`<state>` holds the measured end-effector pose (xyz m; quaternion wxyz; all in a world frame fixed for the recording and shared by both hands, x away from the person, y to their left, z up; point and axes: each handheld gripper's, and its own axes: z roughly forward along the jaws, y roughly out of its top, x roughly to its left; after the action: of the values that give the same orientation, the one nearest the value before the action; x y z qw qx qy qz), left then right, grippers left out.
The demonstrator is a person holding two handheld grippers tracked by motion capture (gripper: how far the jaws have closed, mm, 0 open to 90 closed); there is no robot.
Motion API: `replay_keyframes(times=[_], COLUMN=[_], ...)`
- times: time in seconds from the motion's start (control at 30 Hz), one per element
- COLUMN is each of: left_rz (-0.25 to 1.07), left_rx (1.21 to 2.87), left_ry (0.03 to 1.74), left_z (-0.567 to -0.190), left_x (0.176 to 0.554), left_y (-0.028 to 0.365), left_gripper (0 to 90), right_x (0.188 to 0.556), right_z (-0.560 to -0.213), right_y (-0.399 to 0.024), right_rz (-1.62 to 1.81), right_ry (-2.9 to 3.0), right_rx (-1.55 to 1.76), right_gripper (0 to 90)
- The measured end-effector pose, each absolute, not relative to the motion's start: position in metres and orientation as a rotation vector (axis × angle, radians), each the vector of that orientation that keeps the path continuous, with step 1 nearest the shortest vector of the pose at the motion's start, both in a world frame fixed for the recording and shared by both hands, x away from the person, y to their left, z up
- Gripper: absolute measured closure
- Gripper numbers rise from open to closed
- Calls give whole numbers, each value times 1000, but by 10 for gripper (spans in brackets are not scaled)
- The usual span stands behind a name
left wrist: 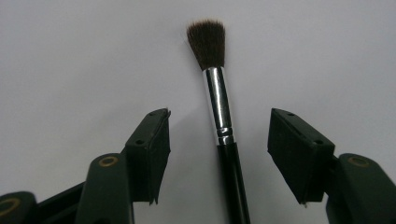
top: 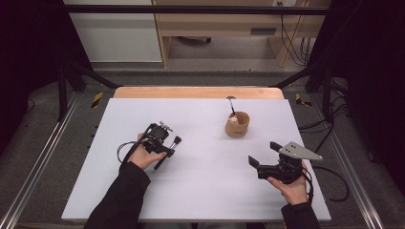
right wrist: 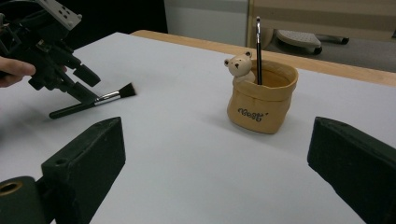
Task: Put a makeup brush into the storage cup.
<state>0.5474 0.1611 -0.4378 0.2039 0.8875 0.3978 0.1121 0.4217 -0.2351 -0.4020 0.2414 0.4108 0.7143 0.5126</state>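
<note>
A black-handled makeup brush (top: 168, 152) (left wrist: 218, 107) (right wrist: 93, 103) with a silver ferrule and dark bristles lies flat on the white table (top: 200, 191). My left gripper (top: 168, 151) (left wrist: 219, 115) (right wrist: 88, 86) is lowered over it. Its jaws stand open on either side of the ferrule, with a clear gap to each pad. My right gripper (top: 264, 153) (right wrist: 217, 128) is open and holds nothing, near the table's front right. It faces a tan bear cup (top: 237, 126) (right wrist: 261, 105) in which a thin dark brush (top: 231, 105) (right wrist: 258, 46) stands upright.
The white table top ends in a wooden strip (top: 198, 92) at the far edge. Cables (top: 329, 179) trail off the right side. Black frame posts (top: 62, 81) stand at the back corners, and wooden furniture (top: 224, 28) stands on the floor beyond.
</note>
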Motion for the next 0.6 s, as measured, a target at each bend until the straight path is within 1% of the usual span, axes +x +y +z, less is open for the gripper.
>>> replay_keyframes(times=[0.3, 0.6], left_rz=[275, 230], left_rx=[2548, 2552], left_ry=[1092, 1119], left_z=[-445, -448], left_x=[548, 549], left_y=[157, 155], left_gripper=[518, 634], right_x=[422, 422], right_z=[-402, -402], right_y=[-235, -234], right_rz=[1402, 1404], right_ry=[1957, 1958], right_rx=[1125, 1124], right_gripper=[49, 49])
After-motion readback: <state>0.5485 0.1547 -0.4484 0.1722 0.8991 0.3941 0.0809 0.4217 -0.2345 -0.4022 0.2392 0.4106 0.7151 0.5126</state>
